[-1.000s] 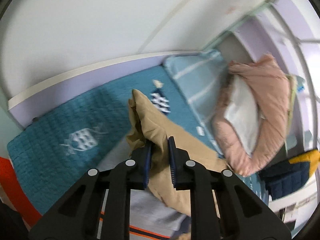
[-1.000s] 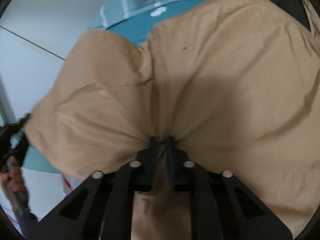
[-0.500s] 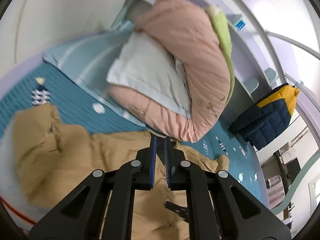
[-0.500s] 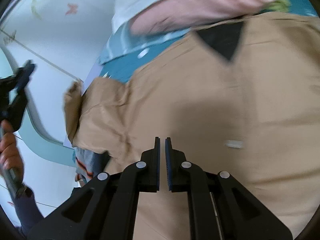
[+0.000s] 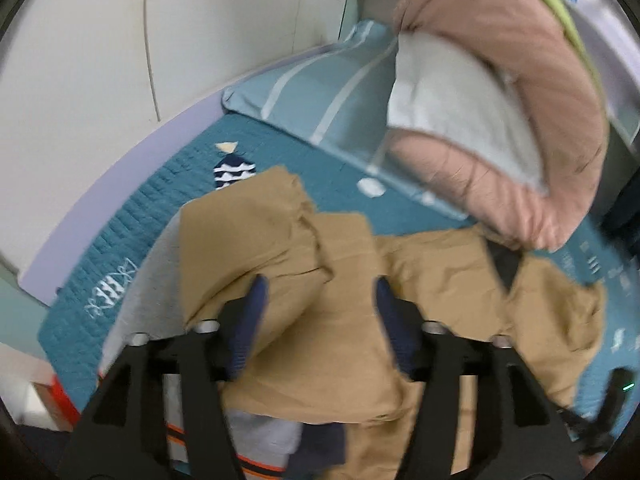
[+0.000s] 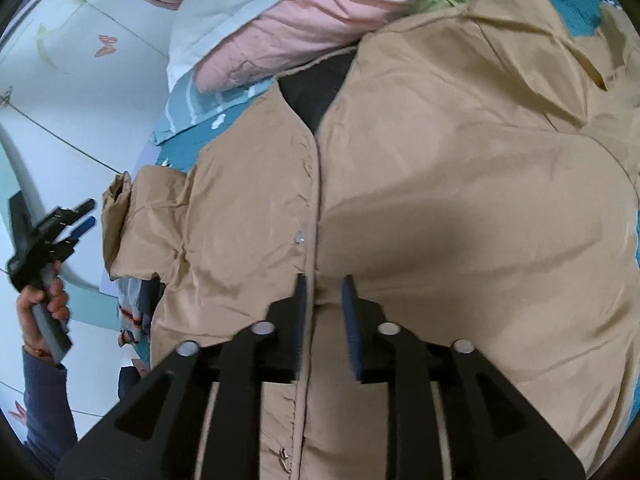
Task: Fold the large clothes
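Note:
A large tan jacket (image 6: 440,184) lies spread front-up on the teal bed, its buttoned placket running down the middle and a dark lining at the collar. In the left wrist view the jacket (image 5: 332,320) lies below with one sleeve (image 5: 240,240) folded in at the left. My left gripper (image 5: 320,300) is open wide and empty above the sleeve and body. My right gripper (image 6: 323,288) is open a little and empty, just above the placket. The left gripper (image 6: 80,216) also shows at the left of the right wrist view, held in a hand.
A pink quilt (image 5: 520,92) with a white pillow (image 5: 452,100) lies at the head of the bed on a light blue striped pillow (image 5: 320,96). A teal quilted bedspread (image 5: 160,208) covers the bed, with a white wall (image 5: 120,40) behind. A grey garment with orange stripes (image 5: 264,440) lies under the jacket's near edge.
Both grippers let go of the jacket, which now lies flat. The left jaws have opened wide and the right jaws a little. The left gripper swung back over the folded sleeve.

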A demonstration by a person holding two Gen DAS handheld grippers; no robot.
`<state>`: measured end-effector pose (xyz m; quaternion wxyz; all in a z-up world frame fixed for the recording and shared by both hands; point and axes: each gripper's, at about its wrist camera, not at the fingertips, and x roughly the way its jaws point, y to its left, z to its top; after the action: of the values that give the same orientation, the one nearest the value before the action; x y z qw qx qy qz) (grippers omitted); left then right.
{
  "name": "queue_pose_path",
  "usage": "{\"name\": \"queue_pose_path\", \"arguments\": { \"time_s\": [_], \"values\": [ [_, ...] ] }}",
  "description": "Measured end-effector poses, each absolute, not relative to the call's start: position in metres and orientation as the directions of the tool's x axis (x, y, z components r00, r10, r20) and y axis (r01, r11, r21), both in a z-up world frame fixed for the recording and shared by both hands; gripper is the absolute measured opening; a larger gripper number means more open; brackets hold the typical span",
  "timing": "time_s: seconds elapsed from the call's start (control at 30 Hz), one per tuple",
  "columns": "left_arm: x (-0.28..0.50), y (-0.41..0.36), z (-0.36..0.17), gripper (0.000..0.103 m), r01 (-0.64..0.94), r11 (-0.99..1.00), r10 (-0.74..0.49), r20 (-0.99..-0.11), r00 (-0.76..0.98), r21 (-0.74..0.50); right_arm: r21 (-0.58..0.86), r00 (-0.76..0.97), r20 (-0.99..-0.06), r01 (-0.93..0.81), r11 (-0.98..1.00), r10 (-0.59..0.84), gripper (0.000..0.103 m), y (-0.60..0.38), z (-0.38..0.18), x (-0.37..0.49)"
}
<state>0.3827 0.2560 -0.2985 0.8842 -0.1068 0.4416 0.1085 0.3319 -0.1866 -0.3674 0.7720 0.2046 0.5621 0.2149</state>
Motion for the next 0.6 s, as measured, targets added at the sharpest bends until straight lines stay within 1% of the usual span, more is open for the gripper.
{"name": "queue_pose_path", "arguments": {
  "time_s": [0.13,0.17,0.2,0.27,0.3,0.33,0.4,0.5,0.53,0.57,0.6],
  "values": [
    [0.405,0.248,-0.335,0.072,-0.267,0.956,0.239,-0.843,0.483,0.118,0.550,0.297,-0.784,-0.076,0.832,0.546,0.026,-0.201,-0.366,0.333],
    [0.411,0.252,-0.344,0.059,-0.274,0.950,0.263,-0.852,0.453,0.148,0.553,0.312,-0.779,-0.064,0.831,0.543,0.027,-0.208,-0.364,0.334],
    [0.414,0.255,-0.348,0.031,-0.283,0.947,0.269,-0.856,0.440,0.152,0.553,0.323,-0.778,-0.056,0.831,0.539,0.027,-0.211,-0.362,0.335],
    [0.415,0.264,-0.344,0.013,-0.313,0.945,0.240,-0.851,0.467,0.094,0.546,0.361,-0.773,-0.036,0.837,0.521,0.028,-0.225,-0.357,0.337],
    [0.413,0.262,-0.335,0.010,-0.310,0.947,0.233,-0.834,0.500,0.079,0.538,0.387,-0.772,-0.024,0.842,0.504,0.028,-0.234,-0.353,0.338],
    [0.411,0.253,-0.322,0.010,-0.292,0.954,0.229,-0.810,0.541,0.075,0.534,0.402,-0.771,-0.013,0.845,0.494,0.029,-0.240,-0.352,0.339],
    [0.406,0.228,-0.297,0.009,-0.224,0.974,0.171,-0.770,0.615,0.038,0.534,0.449,-0.762,0.030,0.845,0.467,0.030,-0.260,-0.348,0.341],
    [0.399,0.161,-0.259,0.009,-0.048,0.998,0.008,-0.700,0.714,-0.037,0.549,0.508,-0.744,0.096,0.830,0.434,0.030,-0.290,-0.343,0.342],
    [0.399,0.142,-0.254,0.009,-0.002,0.999,-0.036,-0.687,0.726,-0.054,0.545,0.525,-0.743,0.115,0.831,0.415,0.031,-0.298,-0.341,0.340],
    [0.399,0.110,-0.250,0.009,0.080,0.993,-0.115,-0.672,0.732,-0.083,0.541,0.543,-0.741,0.135,0.830,0.395,0.031,-0.307,-0.340,0.339],
    [0.401,0.088,-0.251,0.009,0.130,0.987,-0.161,-0.666,0.728,-0.096,0.542,0.555,-0.738,0.151,0.826,0.383,0.031,-0.315,-0.339,0.338]
  ]
}}
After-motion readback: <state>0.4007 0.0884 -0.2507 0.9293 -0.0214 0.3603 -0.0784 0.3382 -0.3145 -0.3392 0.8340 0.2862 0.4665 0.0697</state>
